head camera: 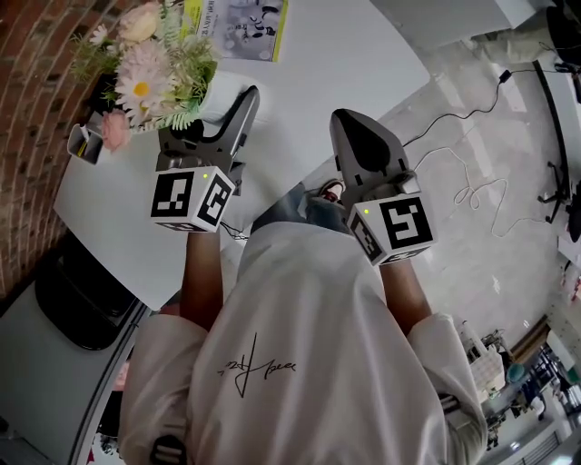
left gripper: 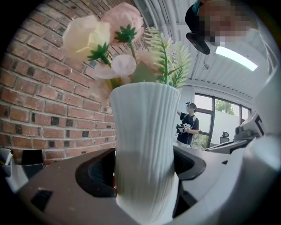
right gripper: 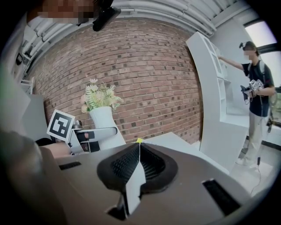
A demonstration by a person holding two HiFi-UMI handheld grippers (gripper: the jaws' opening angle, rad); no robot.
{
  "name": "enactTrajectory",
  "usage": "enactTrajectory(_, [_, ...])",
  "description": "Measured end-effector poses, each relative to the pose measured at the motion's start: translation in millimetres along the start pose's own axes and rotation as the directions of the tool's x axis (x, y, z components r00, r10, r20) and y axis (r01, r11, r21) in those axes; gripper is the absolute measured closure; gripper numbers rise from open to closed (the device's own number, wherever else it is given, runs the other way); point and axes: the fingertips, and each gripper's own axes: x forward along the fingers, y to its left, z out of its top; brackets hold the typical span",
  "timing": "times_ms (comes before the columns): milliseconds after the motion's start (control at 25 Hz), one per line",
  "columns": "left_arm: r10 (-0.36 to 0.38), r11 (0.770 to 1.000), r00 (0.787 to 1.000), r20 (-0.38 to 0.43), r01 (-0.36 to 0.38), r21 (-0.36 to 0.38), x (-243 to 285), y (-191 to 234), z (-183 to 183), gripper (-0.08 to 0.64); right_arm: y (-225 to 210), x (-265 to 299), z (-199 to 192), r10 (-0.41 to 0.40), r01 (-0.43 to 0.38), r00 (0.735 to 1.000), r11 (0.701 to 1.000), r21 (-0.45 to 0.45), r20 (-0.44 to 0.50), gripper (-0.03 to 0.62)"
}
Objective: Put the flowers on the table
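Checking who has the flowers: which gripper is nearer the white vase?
Left. The left gripper is shut on the white vase, around its lower body. The right gripper, shut and empty, is well apart from the vase, off to its right.

Nothing legible; shirt script (head camera: 256, 368), booklet print (head camera: 238, 23) likely too blurred.

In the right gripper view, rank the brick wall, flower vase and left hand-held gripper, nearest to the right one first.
1. Left hand-held gripper, at left.
2. Flower vase, clamped in its jaws, slightly farther.
3. Brick wall, behind everything.
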Motion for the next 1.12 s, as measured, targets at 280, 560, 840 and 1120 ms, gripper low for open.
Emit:
enactTrajectory(280, [-0.008, 1.000, 1.000, 0.024, 0.009, -0.023, 22, 2, 6, 0.164, -15, 3, -3, -0.032, 0.032, 0.999, 0.999, -0.003, -0.003, 0.566])
enactTrajectory(560, [0.028, 0.999, 0.998, 0.057, -0.031, 0.045, 43, 21, 36, 0.164, -28, 11, -7, -0.043, 0.044, 0.999, 0.999, 0.008, -0.020, 0.566])
enactTrajectory(840, [0.030, 0.995, 0.996, 0.089, -0.038, 0.094, 65, 31, 62, 0.164, -33, 19, -4, -0.025, 0.025, 1.000, 1.000, -0.006, -0.008, 0.566])
enactTrajectory(1120, [0.019, 0.993, 0.996, 0.090, -0.029, 0.118, 91, 36, 67, 0.164, -43, 24, -3, -0.036, 0.036, 0.999, 0.999, 0.000, -0.010, 0.566])
